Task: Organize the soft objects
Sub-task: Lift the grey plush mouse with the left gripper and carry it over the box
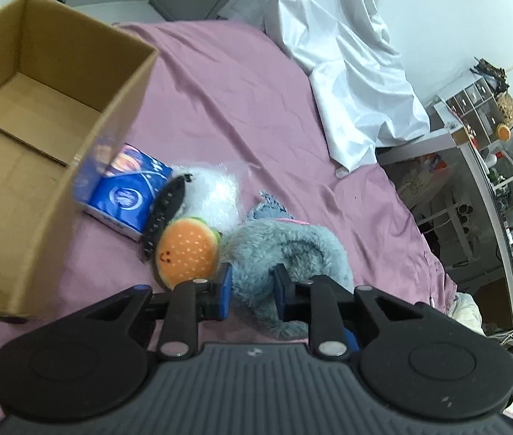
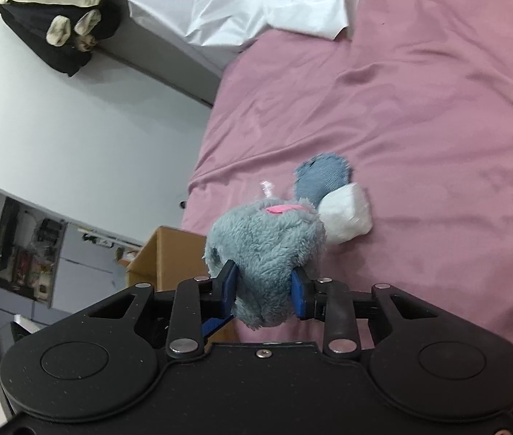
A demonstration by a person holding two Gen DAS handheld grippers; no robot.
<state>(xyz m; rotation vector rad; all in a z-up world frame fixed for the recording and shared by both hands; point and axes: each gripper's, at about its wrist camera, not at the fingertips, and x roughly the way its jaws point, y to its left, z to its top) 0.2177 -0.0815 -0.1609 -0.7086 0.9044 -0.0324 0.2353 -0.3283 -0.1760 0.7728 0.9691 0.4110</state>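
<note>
Pink bed sheet (image 1: pixel 242 83) fills both views. My left hand-held gripper (image 1: pixel 253 291) and right hand-held gripper (image 2: pixel 265 290) each clamp the grey plush toy (image 1: pixel 285 250).

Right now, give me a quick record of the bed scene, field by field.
surface: pink bedsheet
left gripper: jaws closed on the grey-blue plush toy
right gripper: jaws closed on the same plush toy
cardboard box: open, nothing visible inside, left of the pile
other items on bed: burger plush, blue tissue pack, black remote, white plastic bag
far end: white sheet
</note>
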